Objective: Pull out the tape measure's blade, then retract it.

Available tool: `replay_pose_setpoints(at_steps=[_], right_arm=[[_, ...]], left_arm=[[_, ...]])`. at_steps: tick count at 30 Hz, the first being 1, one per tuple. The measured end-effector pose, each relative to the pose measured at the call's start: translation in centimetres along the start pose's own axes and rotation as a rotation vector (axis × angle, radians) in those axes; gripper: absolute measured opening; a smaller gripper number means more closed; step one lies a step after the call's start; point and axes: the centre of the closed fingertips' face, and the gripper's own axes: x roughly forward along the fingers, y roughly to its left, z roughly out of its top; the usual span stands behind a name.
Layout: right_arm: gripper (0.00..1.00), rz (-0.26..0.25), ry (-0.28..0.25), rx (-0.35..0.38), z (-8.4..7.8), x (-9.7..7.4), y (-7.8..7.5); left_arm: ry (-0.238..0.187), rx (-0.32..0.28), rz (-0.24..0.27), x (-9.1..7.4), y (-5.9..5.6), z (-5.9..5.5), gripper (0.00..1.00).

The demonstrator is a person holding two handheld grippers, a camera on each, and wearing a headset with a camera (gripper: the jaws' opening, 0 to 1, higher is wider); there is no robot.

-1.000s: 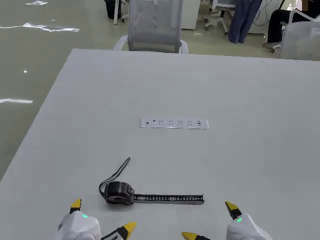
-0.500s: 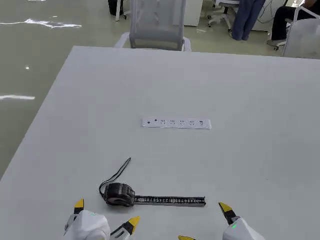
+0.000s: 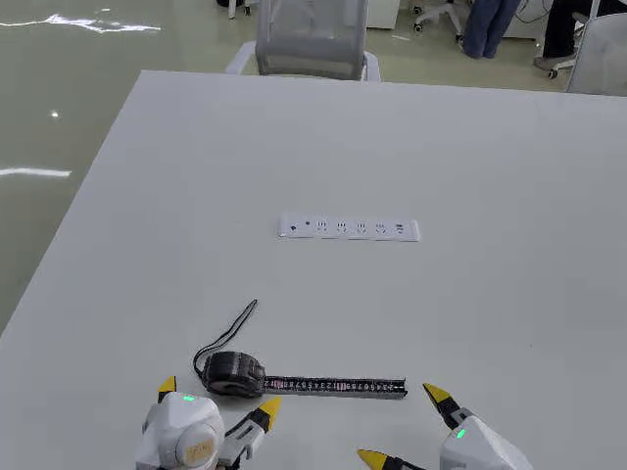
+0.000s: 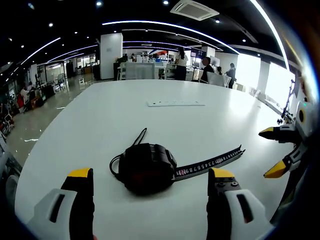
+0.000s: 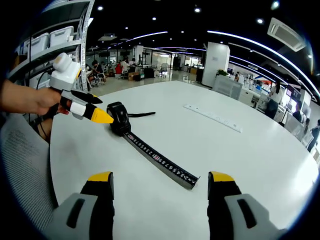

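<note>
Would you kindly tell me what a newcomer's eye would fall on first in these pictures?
The black tape measure near the front edge of the table draws the eye, its blade pulled out flat toward the right. The yellow-tipped left tool and right tool are open, one by the case, one by the blade's tip. Farther back lies a white power strip.

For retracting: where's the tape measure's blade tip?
In the head view the black blade's tip lies on the white table, just ahead of the right gripper.
</note>
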Motion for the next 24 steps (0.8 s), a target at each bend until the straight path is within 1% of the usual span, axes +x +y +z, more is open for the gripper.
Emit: replay_pose_setpoints(at_steps=[7,10,12,13,15,17,18,24], right_arm=[[0.73,0.042,0.021,-0.049,-0.6,0.8,-0.9],[0.71,0.069,0.031,-0.074,-0.9,1.1,-1.3],[0.69,0.092,0.051,-0.081,-1.2,1.3,-1.5],[0.69,0.112,0.068,-0.096,-1.6,1.4,-1.7],[0.67,0.119,0.075,-0.112,-1.9,1.6,-2.0],[0.64,0.14,0.081,-0.128,-2.2,1.7,-2.4],[0.63,0.158,0.089,-0.14,-2.4,1.8,-2.5],[0.6,0.188,0.101,-0.152,-2.8,2.5,-3.8]], left_arm=[[0.01,-0.017,0.023,0.7,0.4,0.0,0.9],[0.013,-0.02,0.032,1.0,0.6,0.0,0.89],[0.014,-0.02,0.033,1.0,0.6,0.0,0.82],[0.014,-0.023,0.035,1.1,0.6,0.0,0.81],[0.015,-0.023,0.039,1.2,0.7,-0.1,0.85],[0.023,-0.027,0.039,1.4,0.7,-0.2,0.85],[0.026,-0.03,0.042,1.4,0.8,-0.3,0.85],[0.032,-0.04,0.051,1.7,1.1,-0.5,0.87]])
